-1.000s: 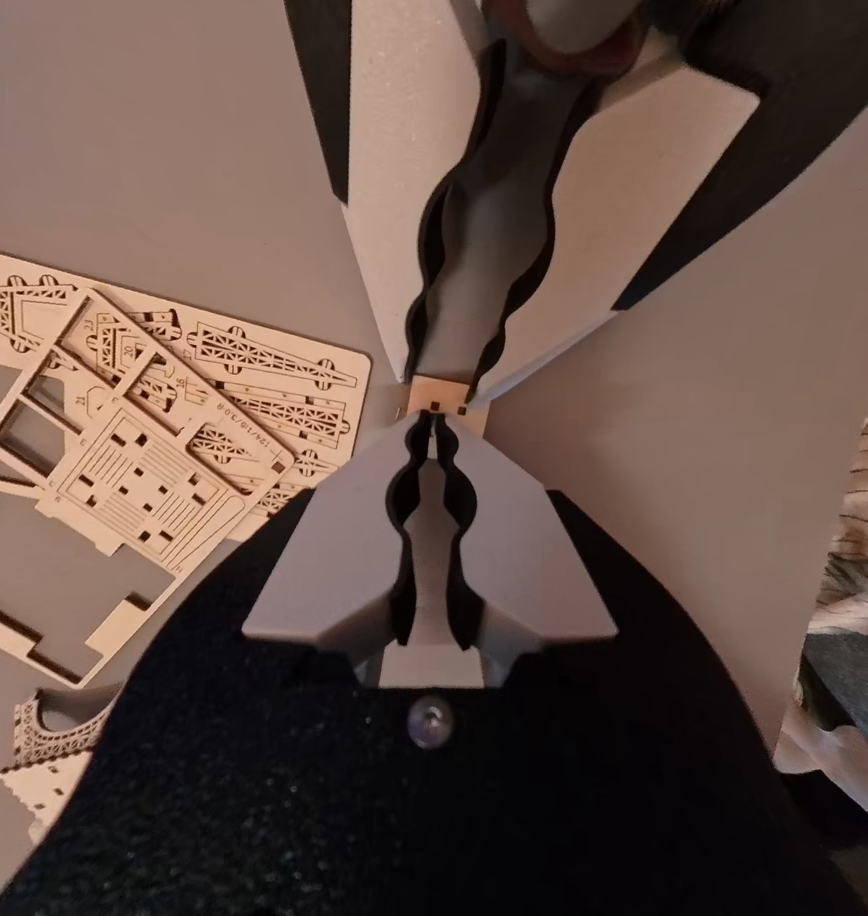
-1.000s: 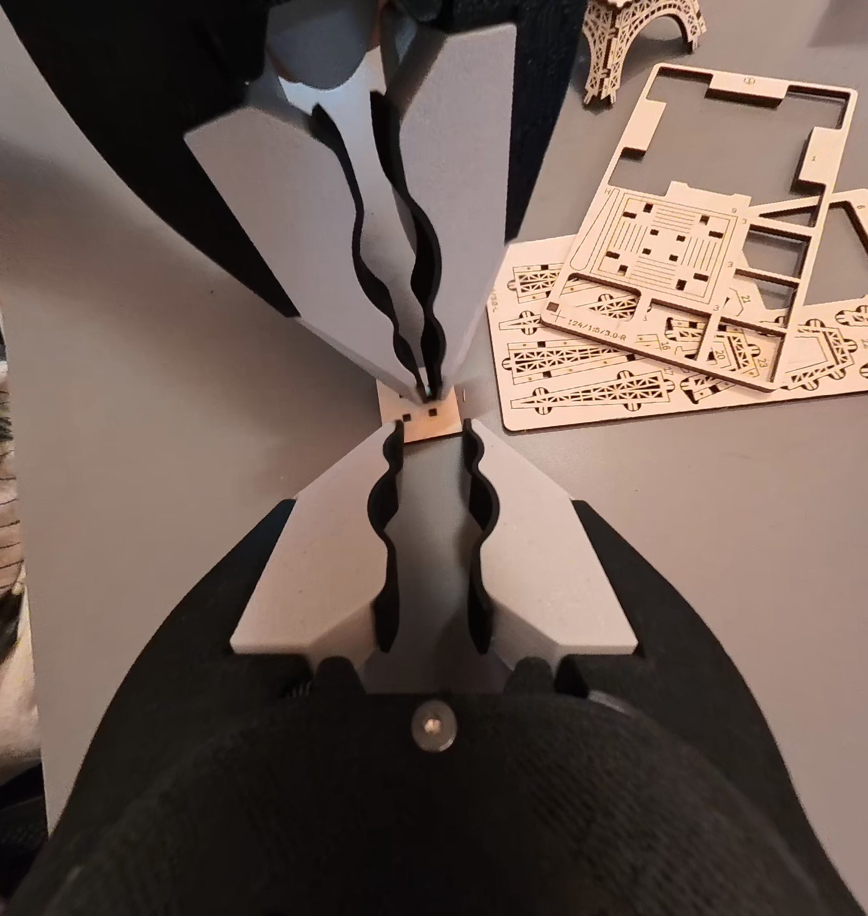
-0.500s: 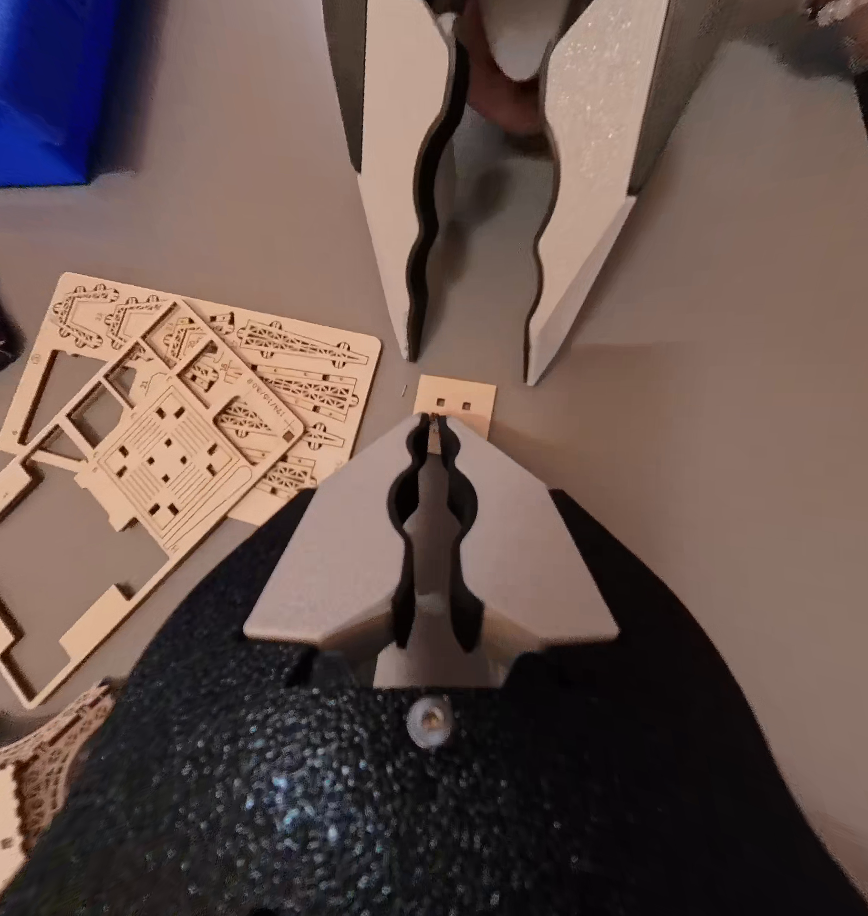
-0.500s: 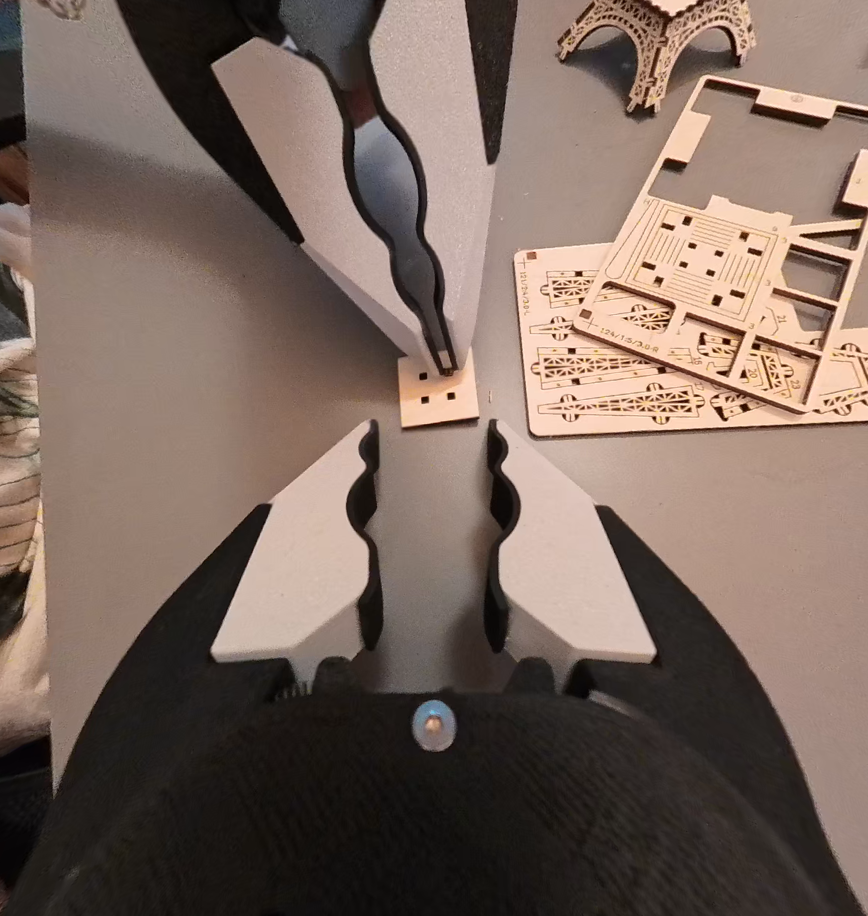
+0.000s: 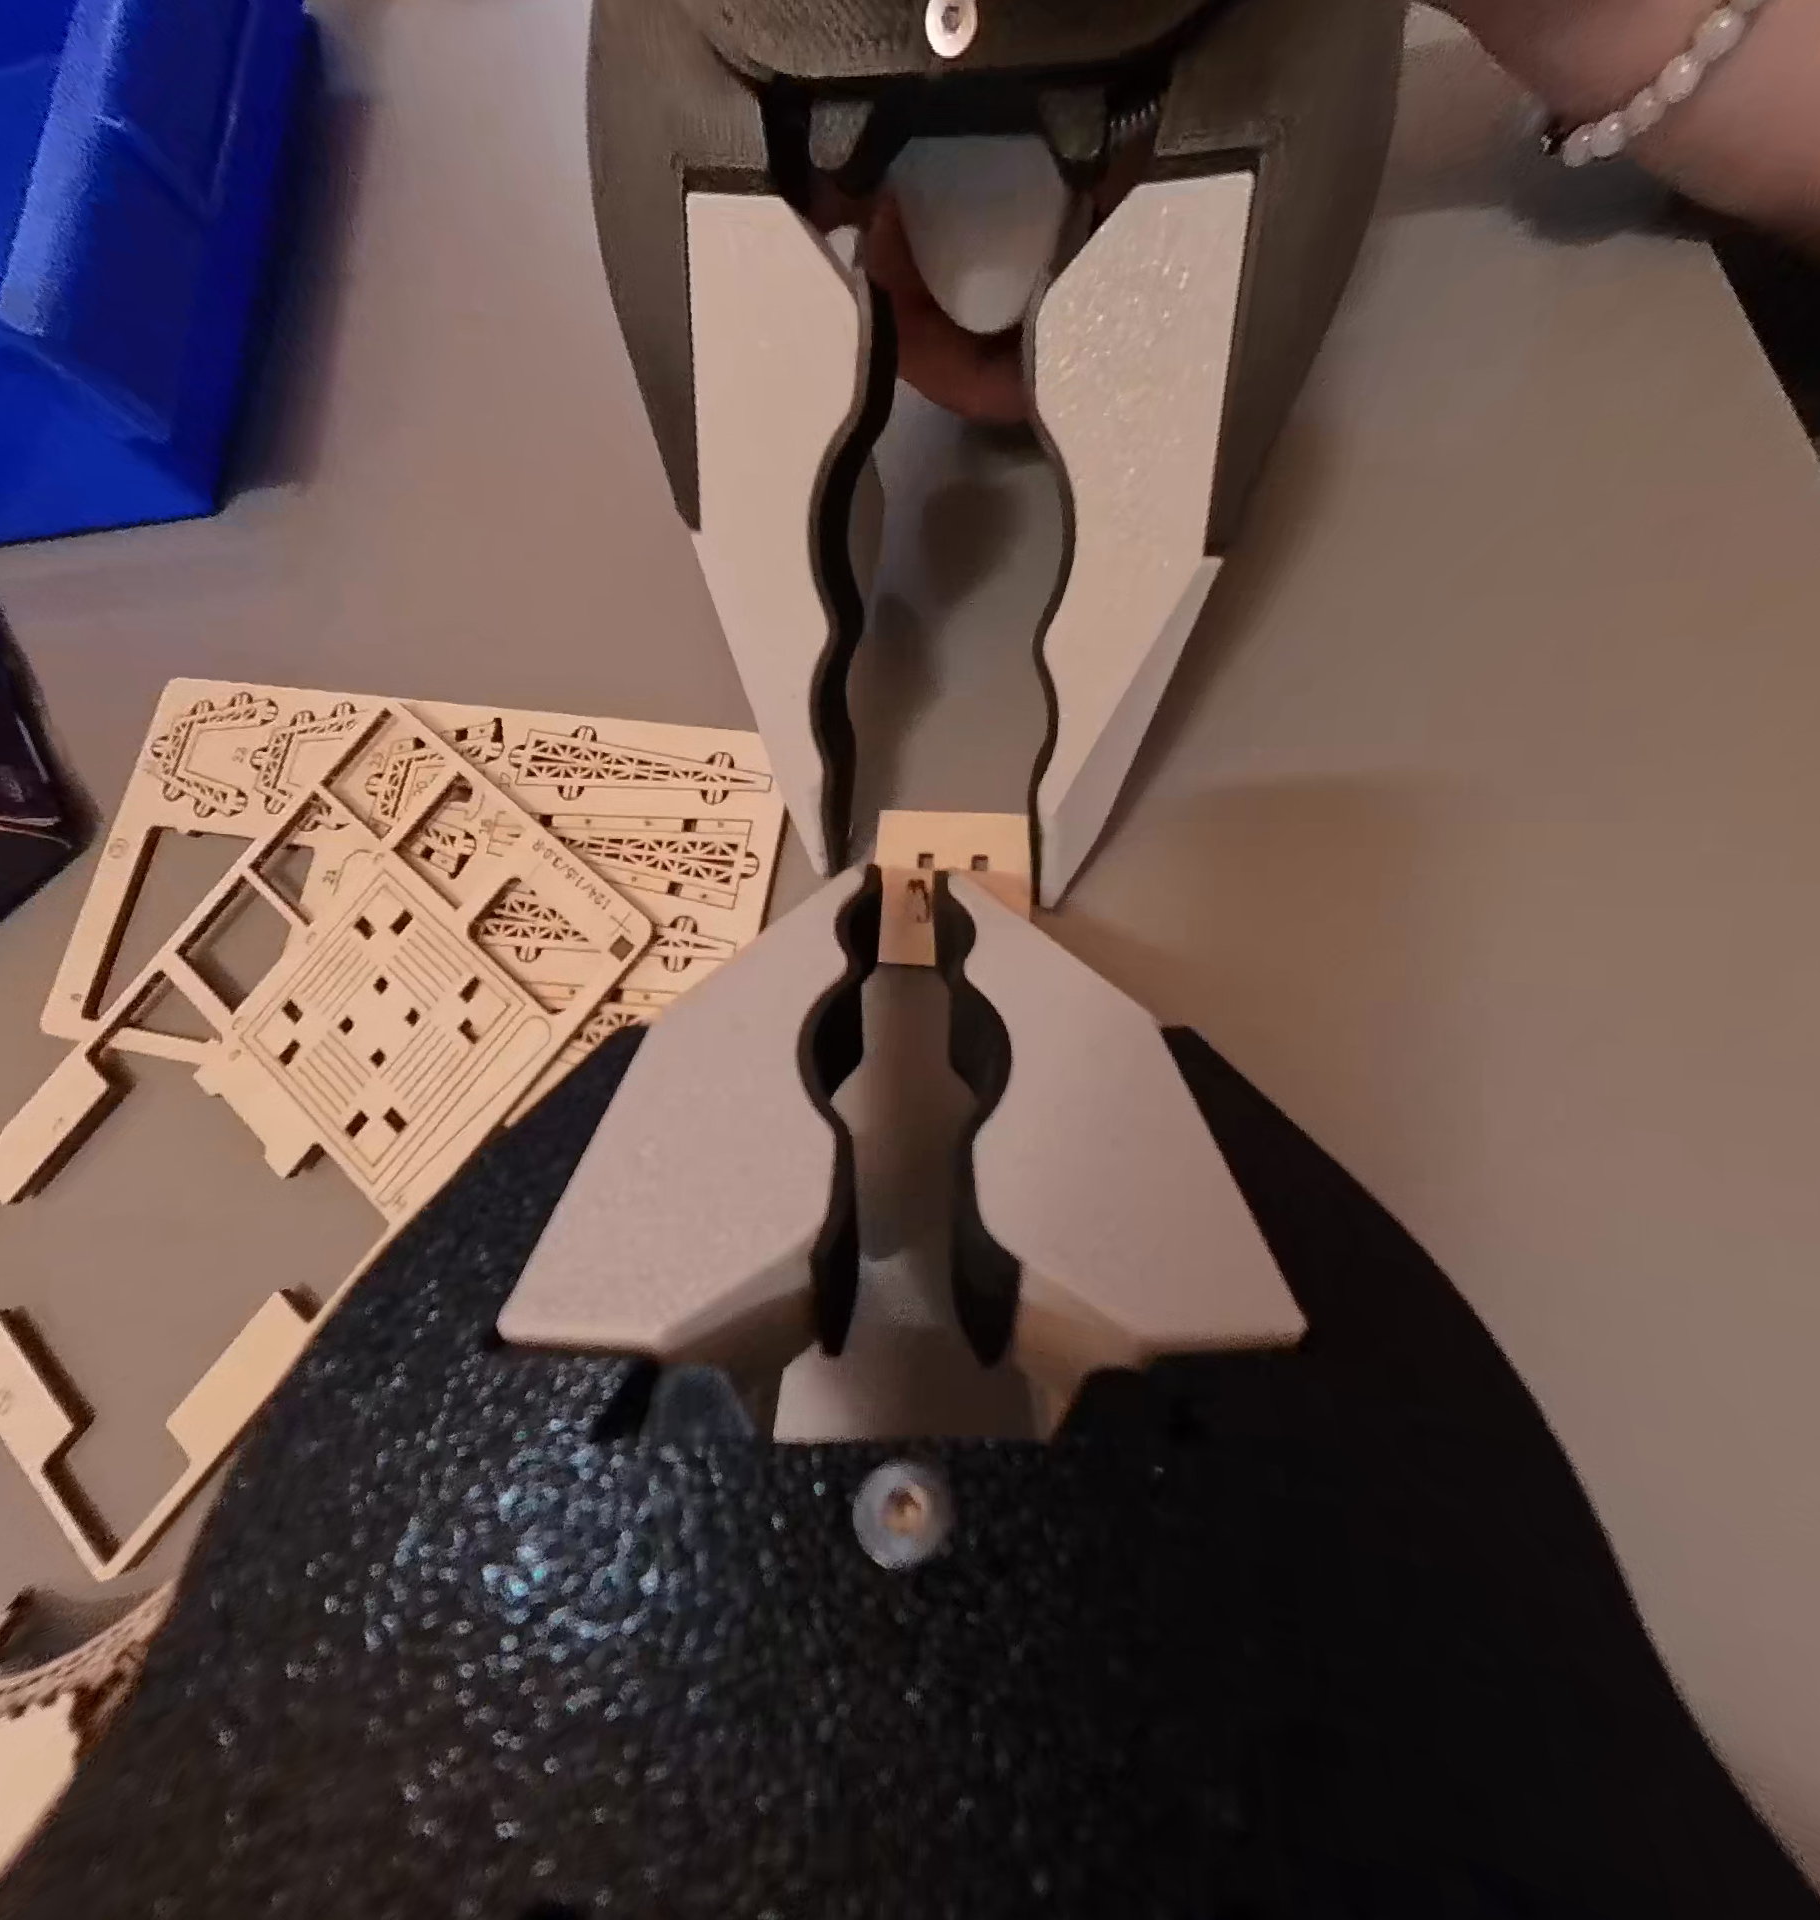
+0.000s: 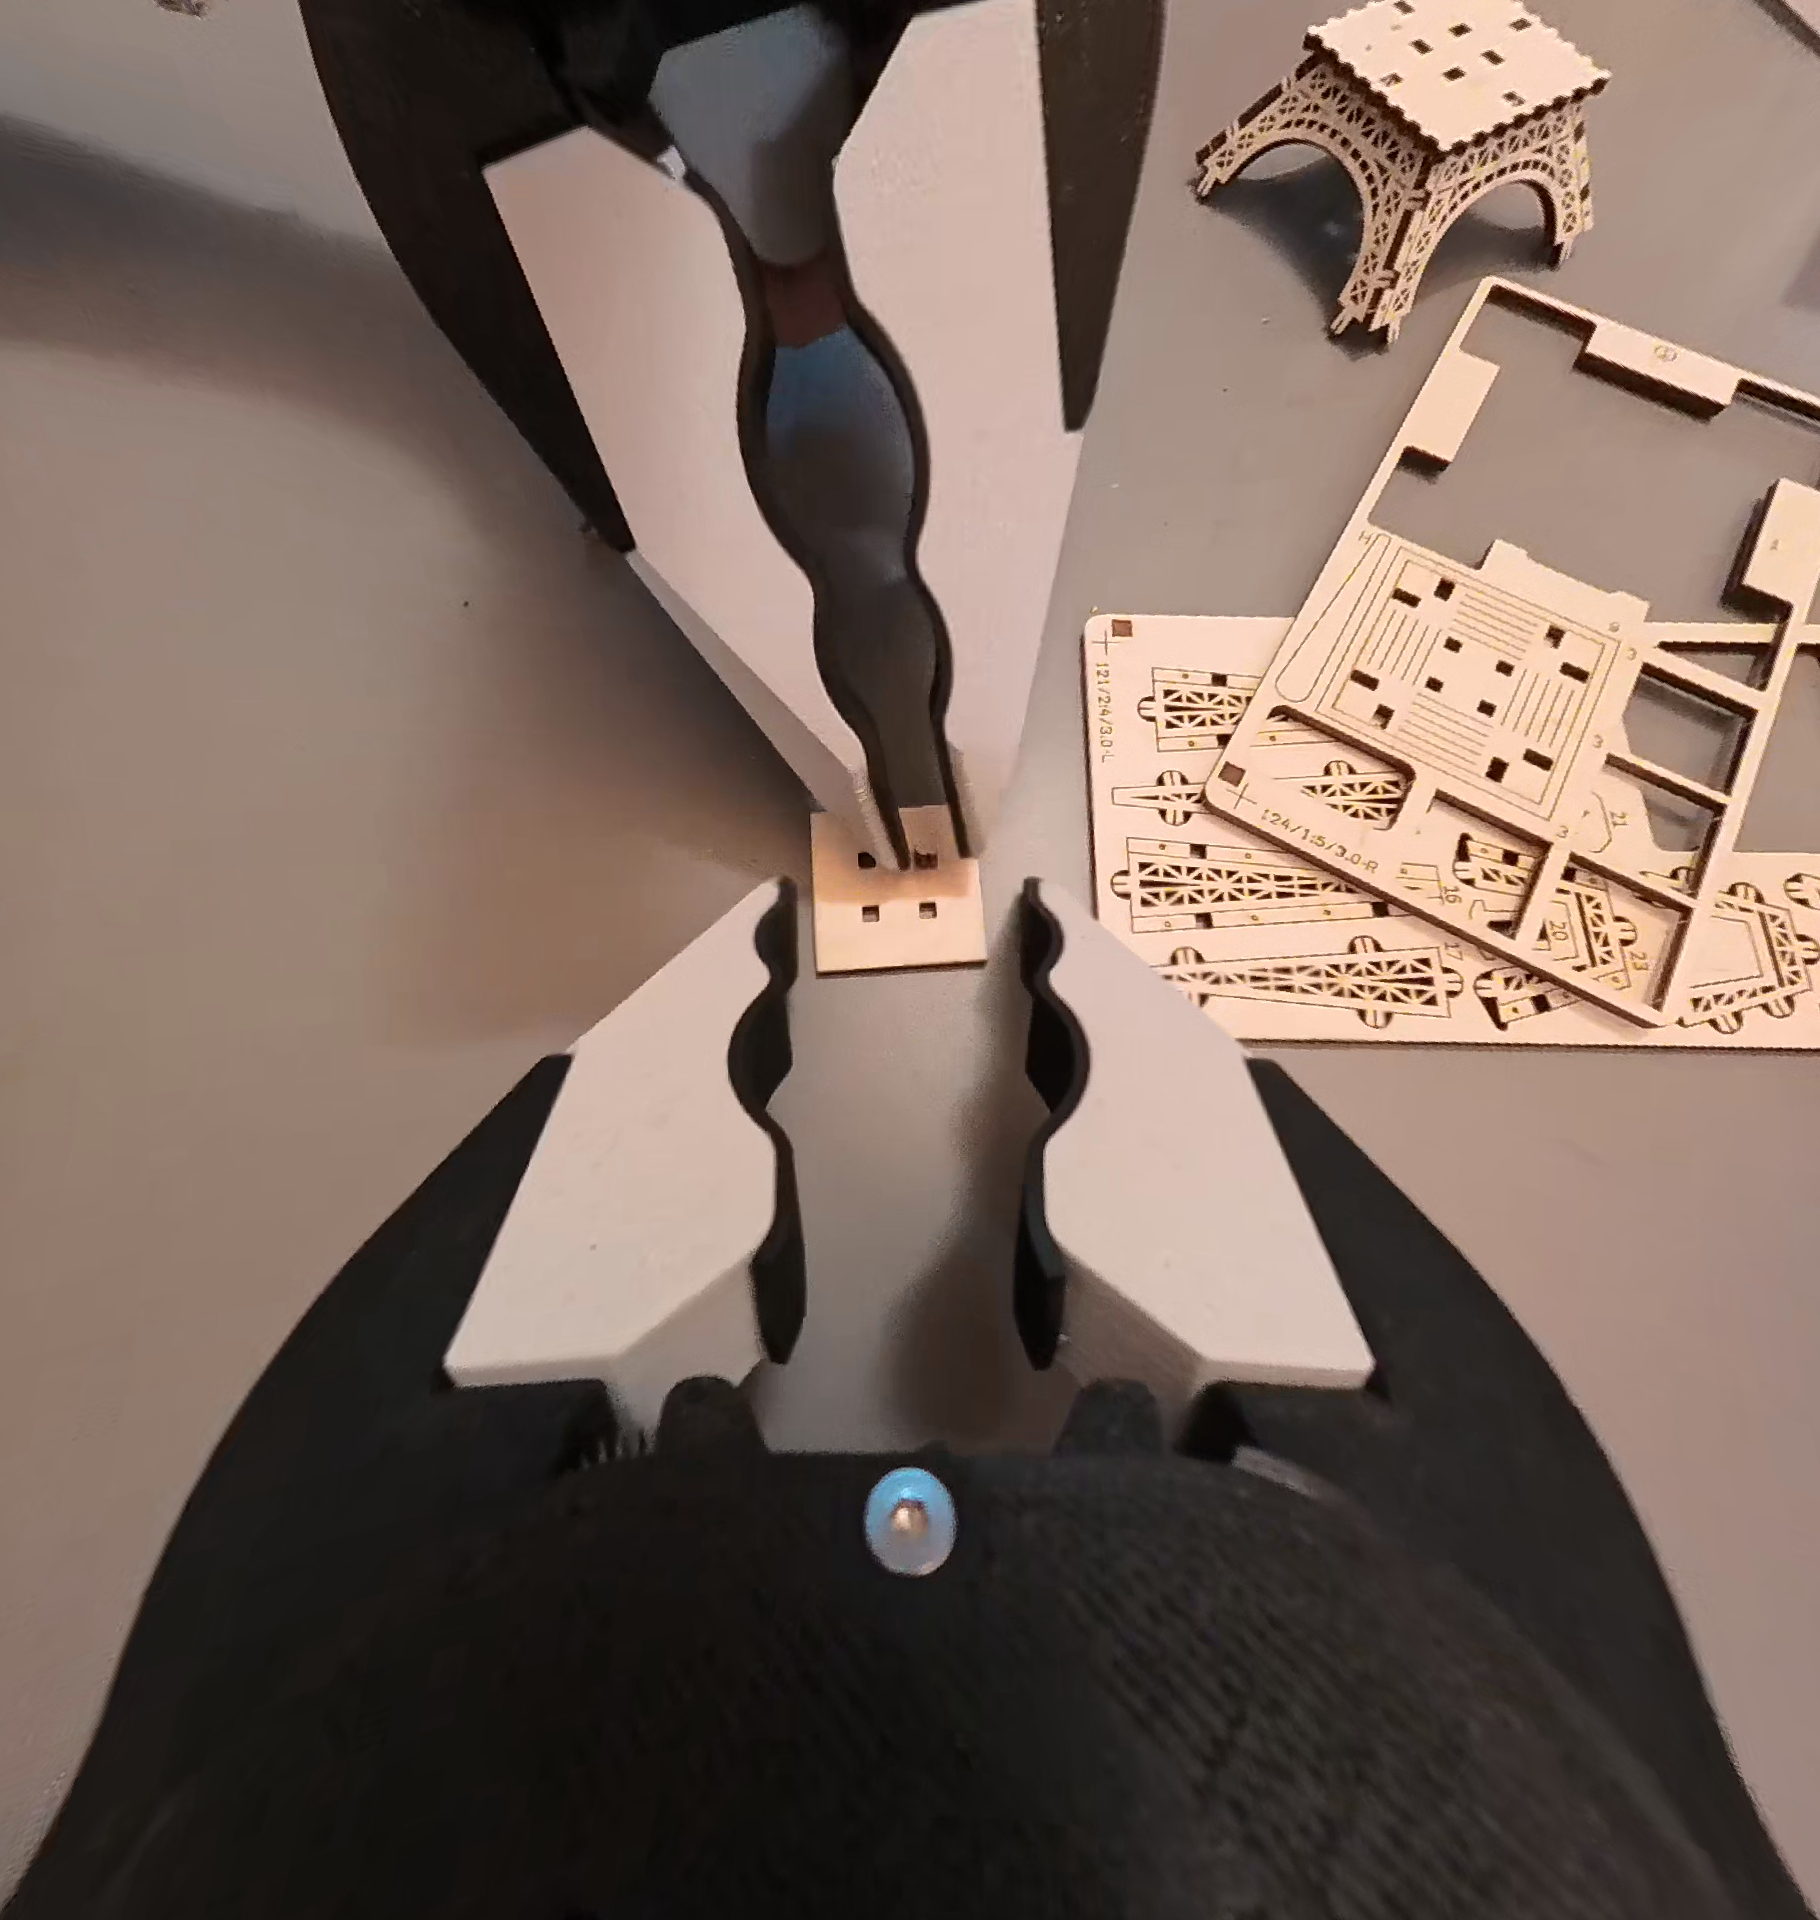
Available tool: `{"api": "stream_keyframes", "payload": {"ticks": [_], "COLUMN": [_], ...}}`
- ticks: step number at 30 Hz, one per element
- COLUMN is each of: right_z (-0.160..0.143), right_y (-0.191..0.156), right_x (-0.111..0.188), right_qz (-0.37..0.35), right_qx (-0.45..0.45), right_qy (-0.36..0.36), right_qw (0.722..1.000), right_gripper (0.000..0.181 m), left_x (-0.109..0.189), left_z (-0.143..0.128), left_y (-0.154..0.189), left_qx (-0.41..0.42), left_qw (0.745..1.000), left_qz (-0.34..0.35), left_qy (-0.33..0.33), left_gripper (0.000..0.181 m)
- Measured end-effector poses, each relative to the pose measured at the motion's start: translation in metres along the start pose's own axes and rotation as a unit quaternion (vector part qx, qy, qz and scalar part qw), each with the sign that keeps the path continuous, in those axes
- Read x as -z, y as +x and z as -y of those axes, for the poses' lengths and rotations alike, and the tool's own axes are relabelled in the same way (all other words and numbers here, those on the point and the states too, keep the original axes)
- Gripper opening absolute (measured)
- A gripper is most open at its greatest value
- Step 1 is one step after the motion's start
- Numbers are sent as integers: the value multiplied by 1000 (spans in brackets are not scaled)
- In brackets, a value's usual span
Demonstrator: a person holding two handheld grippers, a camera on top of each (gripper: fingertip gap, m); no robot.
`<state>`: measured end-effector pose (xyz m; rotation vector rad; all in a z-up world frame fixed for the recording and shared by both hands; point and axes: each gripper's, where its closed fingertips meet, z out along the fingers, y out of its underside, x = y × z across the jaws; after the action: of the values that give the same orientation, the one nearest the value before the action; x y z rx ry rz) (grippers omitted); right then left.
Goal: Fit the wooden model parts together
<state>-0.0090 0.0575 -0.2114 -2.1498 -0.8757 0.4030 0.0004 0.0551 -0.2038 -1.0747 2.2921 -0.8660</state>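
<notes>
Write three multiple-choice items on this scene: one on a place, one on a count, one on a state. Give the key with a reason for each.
1. The arched wooden lattice tower base stands:
A. between the gripper fingers
B. beyond the flat wooden part sheets
C. on top of the sheets

2. The small square wooden plate has how many square holes?
A. two
B. four
C. six

3. The right hand-held gripper is:
A. shut on the plate
B. open, astride the plate
C. out of view

Key:
1 B, it sits on the grey table past the sheets.
2 B, two rows of two show.
3 B, its fingers stand apart on either side of the plate, while the left hand-held gripper pinches a small wooden tab.
</notes>
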Motion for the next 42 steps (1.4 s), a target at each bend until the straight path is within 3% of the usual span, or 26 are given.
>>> {"api": "stream_keyframes", "payload": {"ticks": [5, 13, 23, 27, 33, 42], "right_z": [1, 1, 0, 0, 0, 0], "right_y": [2, 4, 4, 4, 4, 5], "right_x": [-1, 0, 0, 0, 0, 0], "right_qz": [-4, -9, -10, -9, -10, -10], "right_qx": [-5, -13, -13, -14, -14, -12], "right_qy": [0, 0, 0, 0, 0, 0], "right_qw": [1000, 1000, 1000, 1000, 1000, 1000], "right_gripper": [36, 31, 31, 31, 31, 31], "left_x": [6, 23, 62, 74, 72, 69], "left_z": [5, 11, 13, 16, 7, 10], "left_y": [0, -21, -43, -48, -47, -48], "left_qx": [-6, 30, 89, 81, 98, 87], "left_qw": [1000, 996, 972, 963, 964, 963], "left_qz": [-12, 68, 199, 232, 232, 244], "left_qy": [9, 54, 89, 112, 83, 73], "left_gripper": [10, 21, 75, 73, 90, 87]}}
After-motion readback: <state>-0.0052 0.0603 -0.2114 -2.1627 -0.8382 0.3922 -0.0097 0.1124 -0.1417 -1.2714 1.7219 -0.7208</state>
